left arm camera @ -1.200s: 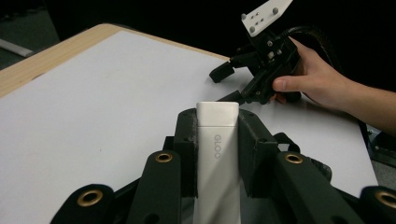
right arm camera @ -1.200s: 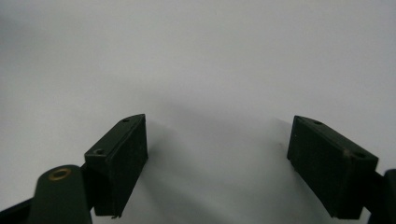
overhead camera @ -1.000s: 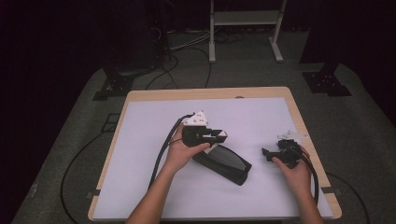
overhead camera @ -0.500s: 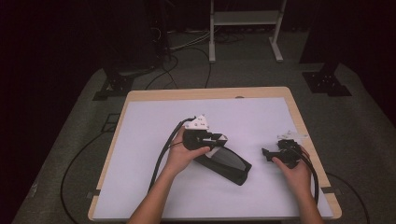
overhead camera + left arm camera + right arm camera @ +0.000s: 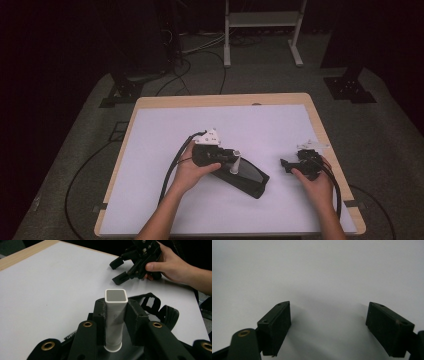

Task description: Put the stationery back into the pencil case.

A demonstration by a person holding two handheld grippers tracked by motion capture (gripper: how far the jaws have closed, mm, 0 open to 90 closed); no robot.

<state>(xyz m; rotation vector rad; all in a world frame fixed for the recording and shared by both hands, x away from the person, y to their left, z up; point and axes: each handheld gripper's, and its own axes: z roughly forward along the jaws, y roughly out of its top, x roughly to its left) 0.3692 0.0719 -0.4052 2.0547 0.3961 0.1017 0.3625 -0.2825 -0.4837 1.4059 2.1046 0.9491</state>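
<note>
My left gripper (image 5: 231,161) is shut on a white square tube (image 5: 234,165), which stands upright between its jaws (image 5: 115,312). It hovers over the left end of a flat black case (image 5: 250,179) that lies slanted on the white table top (image 5: 250,125). Part of that case, with a strap loop (image 5: 160,308), lies just past the tube. My right gripper (image 5: 286,164) rests near the table's right edge, held by a hand, its jaws apart and pointing left toward the case. Its pads (image 5: 278,322) stand wide over bare white surface with nothing between them, and it is seen open from the left gripper view too (image 5: 117,272).
Wooden rim (image 5: 220,100) frames the white top. Black cables (image 5: 172,170) trail from the left gripper toward the near left. Beyond the table lie dark floor, cables and a white stand (image 5: 260,30).
The left gripper with the tube has drifted slightly toward the near edge of the table. The right gripper and the black case have stayed put.
</note>
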